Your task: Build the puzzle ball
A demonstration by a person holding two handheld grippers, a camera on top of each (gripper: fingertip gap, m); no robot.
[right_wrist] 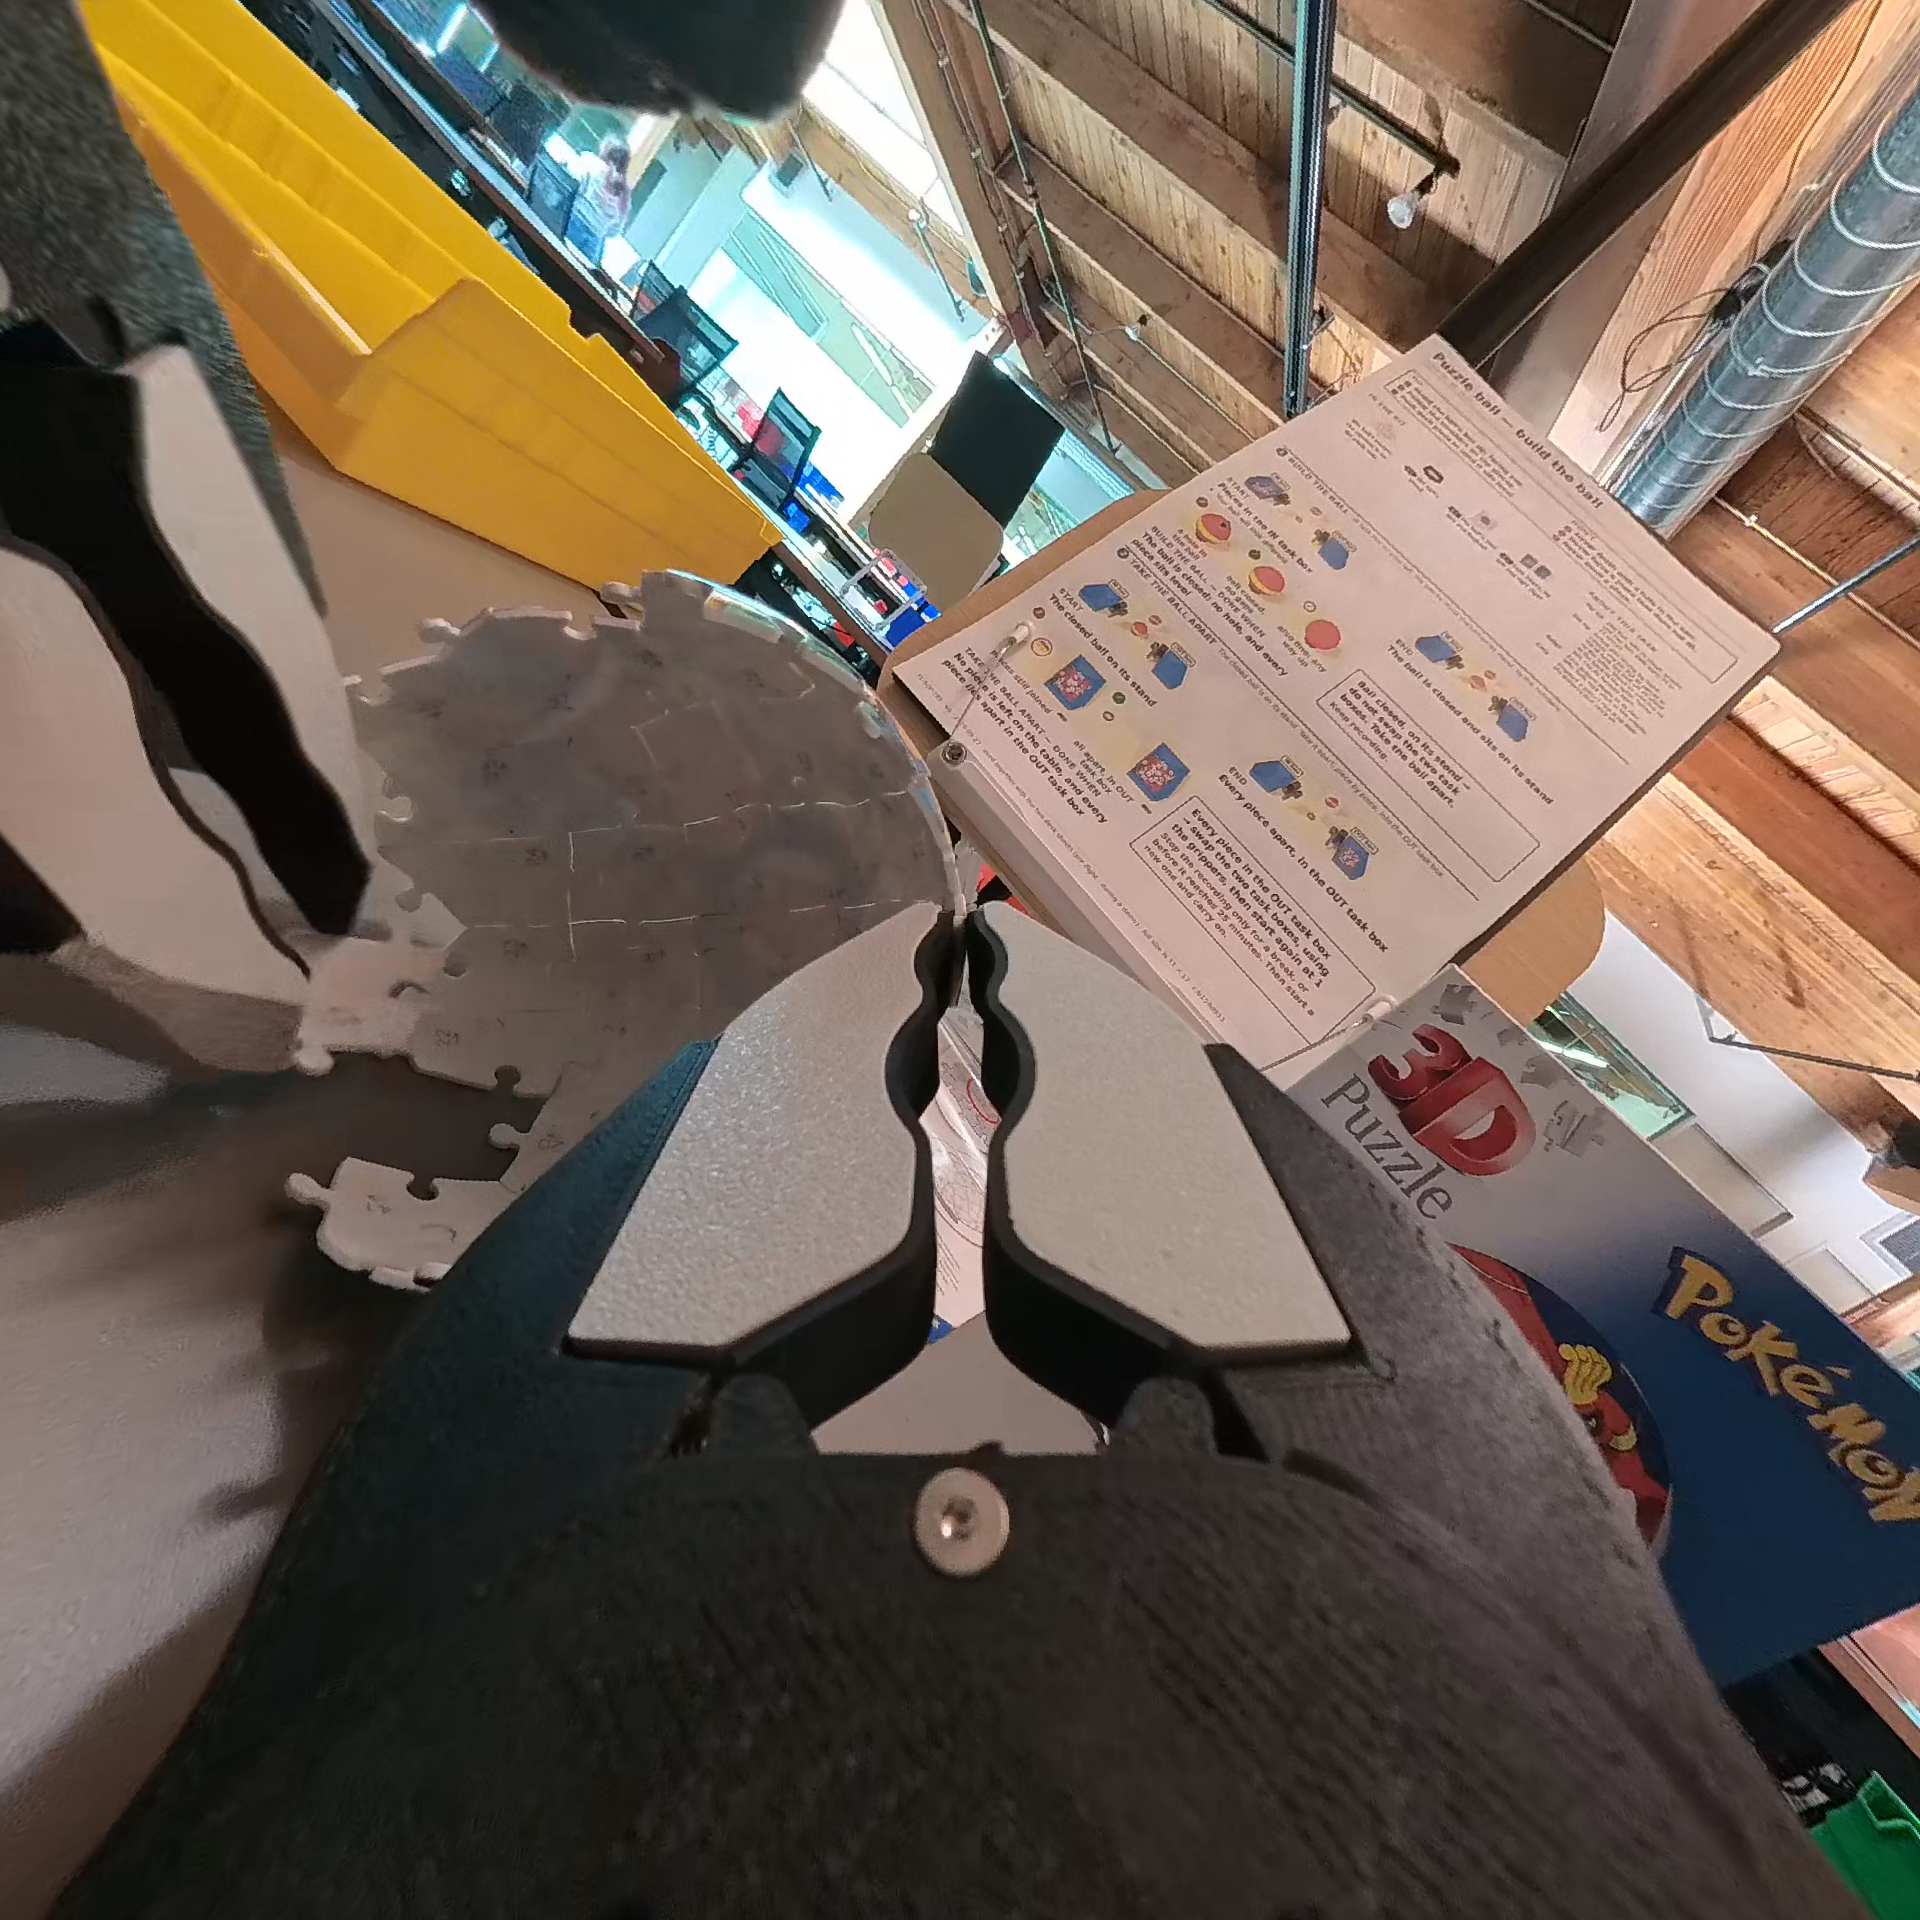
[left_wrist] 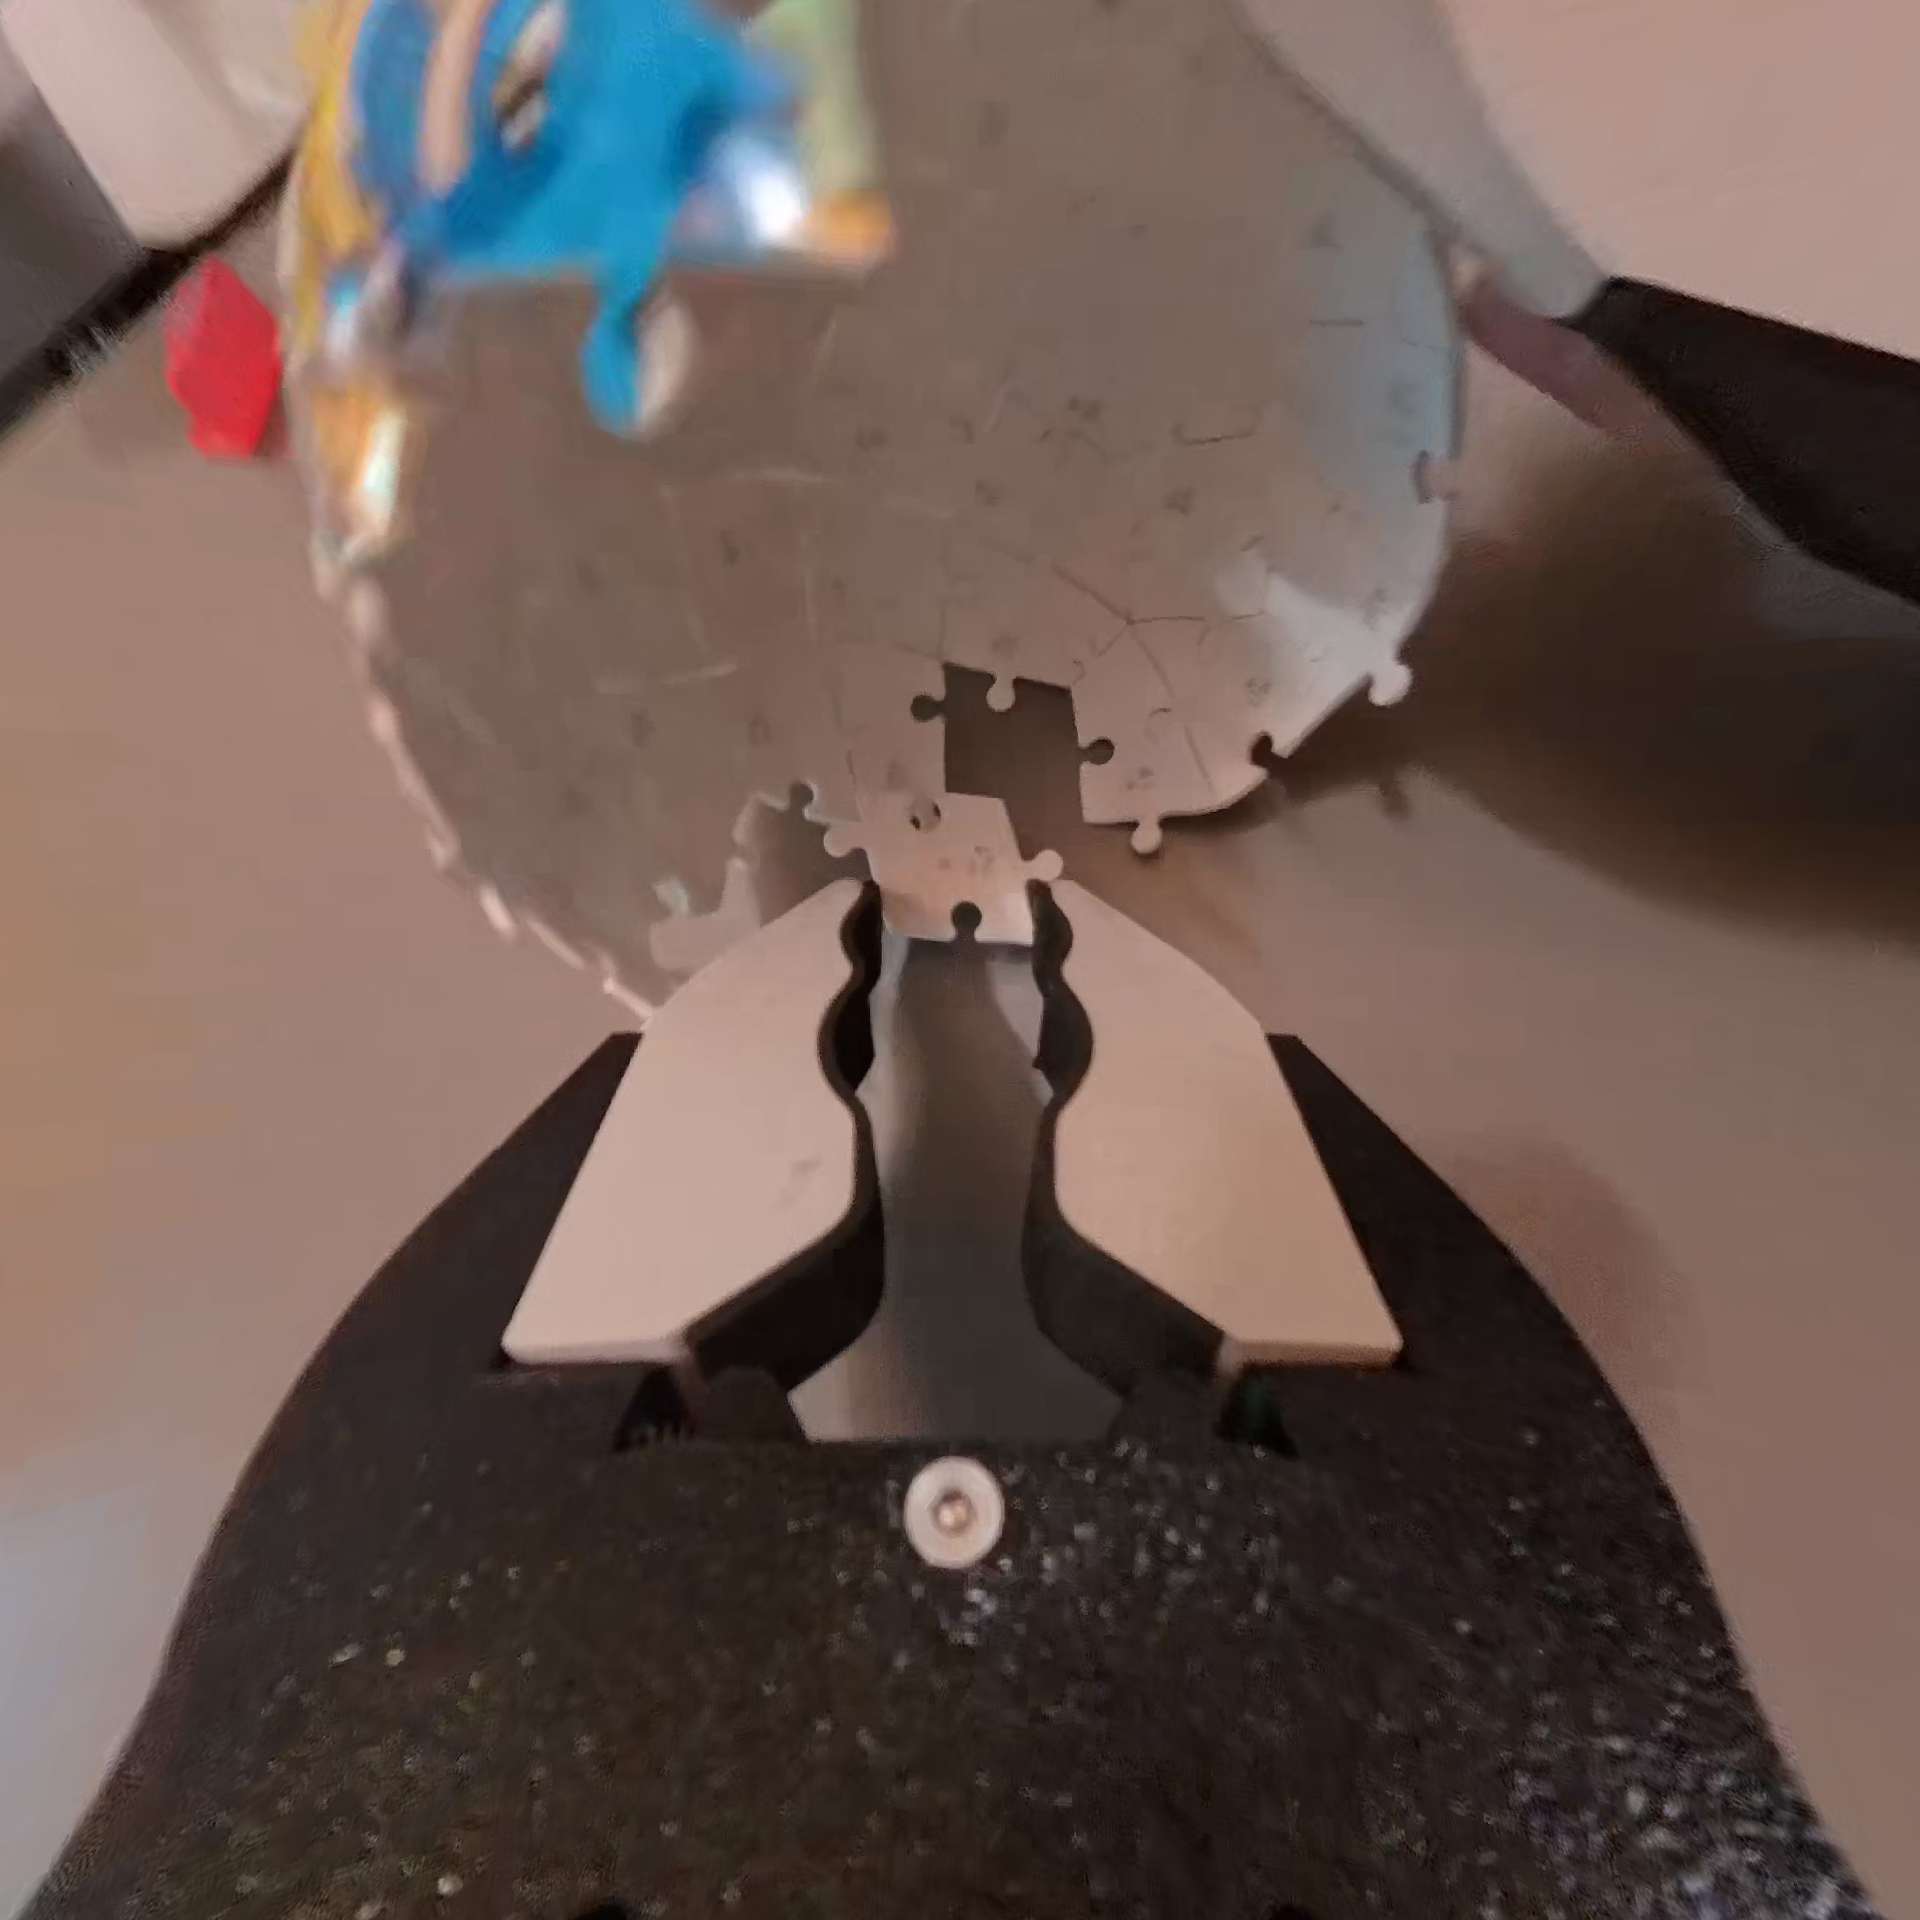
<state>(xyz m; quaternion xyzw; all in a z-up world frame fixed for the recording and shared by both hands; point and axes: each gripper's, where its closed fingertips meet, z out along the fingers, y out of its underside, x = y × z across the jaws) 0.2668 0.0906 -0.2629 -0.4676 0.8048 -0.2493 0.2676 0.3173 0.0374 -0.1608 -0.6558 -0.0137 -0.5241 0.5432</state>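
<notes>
The part-built puzzle ball (left_wrist: 883,468) is a curved shell seen from its grey inner side, with a colourful blue outer part at the top left. It has a piece-shaped gap (left_wrist: 1008,748) near its lower edge. My left gripper (left_wrist: 956,904) is shut on a grey puzzle piece (left_wrist: 956,852), held just below that gap and touching the shell's edge. My right gripper (right_wrist: 961,914) is shut on the shell's rim (right_wrist: 644,790). It also shows in the left wrist view (left_wrist: 1475,291) at the top right. The left gripper (right_wrist: 332,925) with its piece (right_wrist: 364,987) shows at the left of the right wrist view.
A red object (left_wrist: 223,358) lies on the beige table behind the shell. Yellow bins (right_wrist: 416,343) stand on the table beyond it. An instruction sheet on a board (right_wrist: 1330,727) and the blue puzzle box (right_wrist: 1558,1299) stand to the right. Left tips to right tips: about 12 centimeters.
</notes>
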